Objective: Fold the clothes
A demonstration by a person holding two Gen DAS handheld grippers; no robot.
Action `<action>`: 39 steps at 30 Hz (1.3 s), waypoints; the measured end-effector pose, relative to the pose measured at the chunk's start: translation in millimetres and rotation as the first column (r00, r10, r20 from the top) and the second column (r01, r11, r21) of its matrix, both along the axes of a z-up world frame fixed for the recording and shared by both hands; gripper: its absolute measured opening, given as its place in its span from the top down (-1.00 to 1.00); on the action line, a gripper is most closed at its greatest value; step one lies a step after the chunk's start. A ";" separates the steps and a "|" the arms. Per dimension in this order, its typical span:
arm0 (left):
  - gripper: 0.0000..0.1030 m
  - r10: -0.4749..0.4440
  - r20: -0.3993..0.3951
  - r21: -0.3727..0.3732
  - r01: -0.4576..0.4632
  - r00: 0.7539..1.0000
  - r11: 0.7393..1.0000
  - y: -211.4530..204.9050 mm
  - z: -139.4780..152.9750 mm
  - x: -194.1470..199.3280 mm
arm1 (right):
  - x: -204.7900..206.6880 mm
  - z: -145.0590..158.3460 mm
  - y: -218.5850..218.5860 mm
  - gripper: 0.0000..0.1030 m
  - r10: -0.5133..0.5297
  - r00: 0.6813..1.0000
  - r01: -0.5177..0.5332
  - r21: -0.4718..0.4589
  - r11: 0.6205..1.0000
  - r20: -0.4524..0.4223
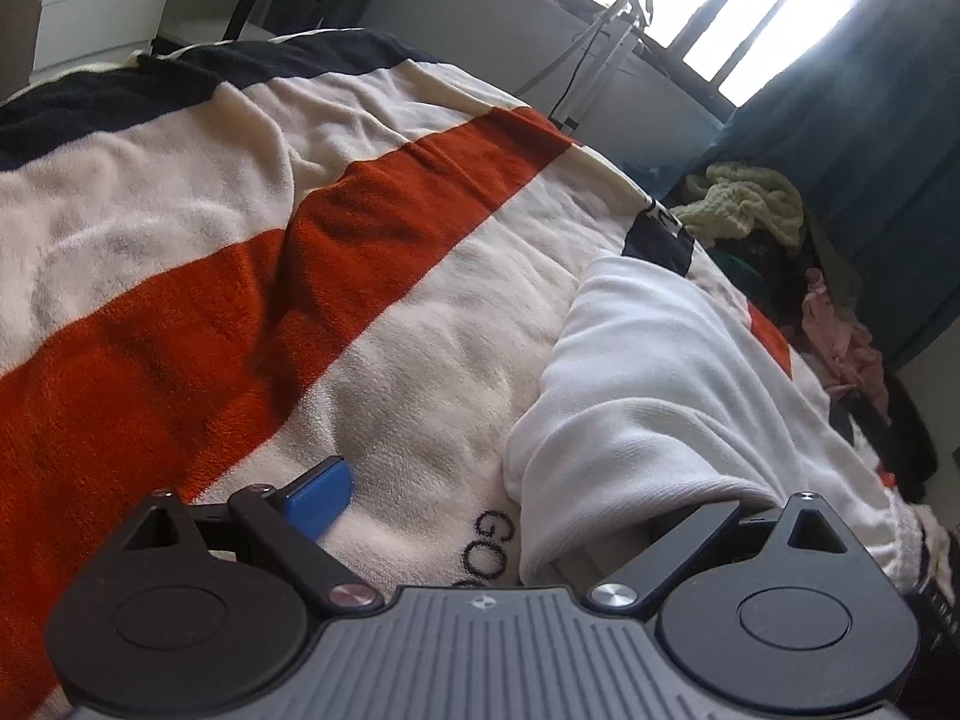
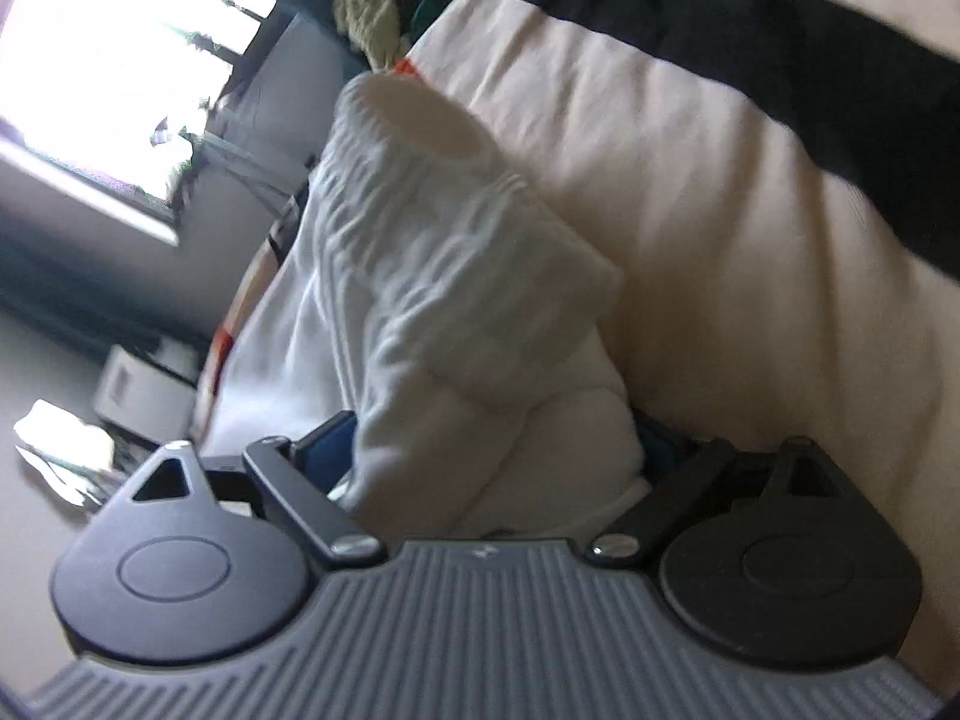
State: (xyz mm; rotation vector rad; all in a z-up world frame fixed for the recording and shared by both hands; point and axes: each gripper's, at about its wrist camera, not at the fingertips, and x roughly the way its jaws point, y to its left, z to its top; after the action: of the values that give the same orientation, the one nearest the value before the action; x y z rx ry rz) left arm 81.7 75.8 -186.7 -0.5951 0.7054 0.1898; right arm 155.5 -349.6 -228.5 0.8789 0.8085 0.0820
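Observation:
A white fleece garment (image 1: 660,390) lies bunched on the striped blanket (image 1: 240,300) at the right of the left wrist view. My left gripper (image 1: 534,498) stands wide open at the garment's near edge. Its blue left finger (image 1: 321,495) rests on the blanket, and the right finger is hidden under a fold of the white cloth. In the right wrist view the same white garment (image 2: 456,276) runs up from between the fingers, its ribbed cuff at the far end. My right gripper (image 2: 492,450) is open, its blue pads (image 2: 327,450) set wide on either side of the cloth.
The cream, orange and navy blanket (image 2: 750,240) covers the bed. A heap of other clothes (image 1: 750,210) with a pale green knit on top lies at the bed's far right, beside a teal curtain (image 1: 870,150). A bright window (image 1: 750,0) is behind. A white box (image 2: 144,390) stands on the floor.

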 end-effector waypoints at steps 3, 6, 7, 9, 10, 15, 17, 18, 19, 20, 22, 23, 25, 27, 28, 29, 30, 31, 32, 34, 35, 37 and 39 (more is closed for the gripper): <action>-0.87 -0.021 -0.013 -0.007 0.021 1.000 1.000 -2.0 1.5 -0.8 | -5.3 9.0 0.1 -0.12 -0.019 1.000 0.019 -0.026 0.999 -0.002; -0.87 -0.071 -0.018 -0.017 0.070 0.997 0.997 -7.9 6.8 -7.2 | -17.9 20.0 -11.8 0.25 -0.068 0.997 0.067 0.023 0.997 0.039; -0.87 -0.091 -0.004 -0.039 0.090 0.996 0.995 -8.0 9.3 -12.0 | -20.7 24.6 -14.0 0.27 -0.077 0.995 0.075 0.026 0.997 0.057; -0.89 -0.143 0.039 -0.123 0.147 0.989 0.981 -4.4 13.7 -21.8 | -23.9 30.9 -18.0 0.27 -0.087 0.993 0.085 0.023 0.996 0.081; -0.89 -0.145 0.066 -0.152 0.153 0.987 0.976 -1.5 16.1 -27.1 | -22.7 30.8 -18.1 0.27 -0.088 0.993 0.087 0.017 0.996 0.080; -0.99 -0.119 0.171 -0.250 0.160 0.978 0.955 11.2 15.8 -24.2 | -14.3 23.2 -17.7 0.27 -0.089 0.995 0.090 -0.010 0.996 0.052; -0.91 -0.123 0.162 -0.298 0.167 0.979 0.940 13.0 5.9 -7.2 | -11.9 21.2 -16.5 0.26 -0.086 0.995 0.088 -0.028 0.996 0.051; -0.87 -0.121 0.144 -0.317 0.161 0.982 0.935 13.0 0.0 0.8 | -10.8 20.5 -15.3 0.25 -0.084 0.995 0.086 -0.037 0.996 0.050; -0.79 -0.136 0.131 -0.328 0.172 0.982 0.929 11.5 -5.2 7.8 | -9.9 19.7 -14.4 0.24 -0.083 0.995 0.085 -0.042 0.995 0.048; -0.72 -0.152 0.119 -0.339 0.184 0.981 0.923 10.0 -10.5 14.8 | -9.2 18.8 -13.7 0.24 -0.082 0.996 0.084 -0.047 0.995 0.046; -0.59 -0.175 0.106 -0.336 0.201 0.979 0.920 6.5 -17.6 24.4 | -8.9 16.8 -13.1 0.23 -0.079 0.996 0.081 -0.049 0.995 0.042; -0.50 -0.178 0.110 -0.317 0.204 0.978 0.926 4.9 -17.9 25.7 | -9.3 16.5 -12.8 0.23 -0.080 0.996 0.082 -0.048 0.996 0.041; -0.19 -0.177 0.121 -0.278 0.205 0.977 0.939 2.9 -14.7 24.6 | -11.1 18.8 -11.9 0.23 -0.075 0.996 0.078 -0.050 0.996 0.046; 0.11 -0.186 0.146 -0.209 0.214 0.972 0.954 -1.8 -6.2 20.3 | -14.9 24.5 -10.0 0.25 -0.063 0.996 0.065 -0.048 0.997 0.059; 0.22 -0.190 0.171 -0.180 0.220 0.967 0.959 -4.3 -0.4 16.7 | -18.2 29.3 -10.8 0.27 -0.056 0.996 0.059 -0.036 0.998 0.068; 0.26 -0.190 0.199 -0.175 0.226 0.961 0.958 -4.9 6.0 10.9 | -23.8 35.4 -13.9 0.28 -0.054 0.996 0.055 -0.012 0.998 0.077; 0.28 -0.190 0.228 -0.171 0.231 0.955 0.958 -5.3 12.5 5.0 | -30.0 42.0 -17.9 0.29 -0.056 0.995 0.055 0.016 0.998 0.084; 0.30 -0.197 0.256 -0.181 0.247 0.946 0.952 -5.8 20.7 -0.7 | -37.0 49.9 -23.1 0.30 -0.060 0.994 0.057 0.037 0.998 0.090; 0.32 -0.204 0.283 -0.192 0.264 0.937 0.945 -6.4 29.0 -6.3 | -44.4 60.3 -28.3 0.30 -0.059 0.993 0.056 0.037 0.998 0.100; 0.32 -0.236 0.325 -0.180 0.305 0.916 0.935 -16.0 49.1 -15.8 | -58.2 82.0 -41.6 0.31 -0.061 0.989 0.055 0.042 0.998 0.134; 0.33 -0.249 0.339 -0.183 0.324 0.907 0.928 -23.3 58.5 -16.7 | -64.1 92.1 -49.6 0.31 -0.066 0.986 0.059 0.050 0.997 0.153; 0.33 -0.275 0.366 -0.190 0.360 0.889 0.913 -38.3 77.2 -18.0 | -73.7 111.8 -68.7 0.31 -0.088 0.978 0.076 0.071 0.995 0.192; 0.33 -0.306 0.368 -0.196 0.396 0.878 0.897 -58.4 97.2 -10.1 | -76.8 128.0 -90.4 0.31 -0.108 0.971 0.091 0.089 0.992 0.214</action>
State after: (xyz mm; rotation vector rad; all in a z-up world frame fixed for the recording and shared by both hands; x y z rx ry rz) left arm 71.6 17.4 -89.5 -0.7220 0.5035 -0.3499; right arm 78.7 -440.1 -100.5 0.9650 0.5575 0.1207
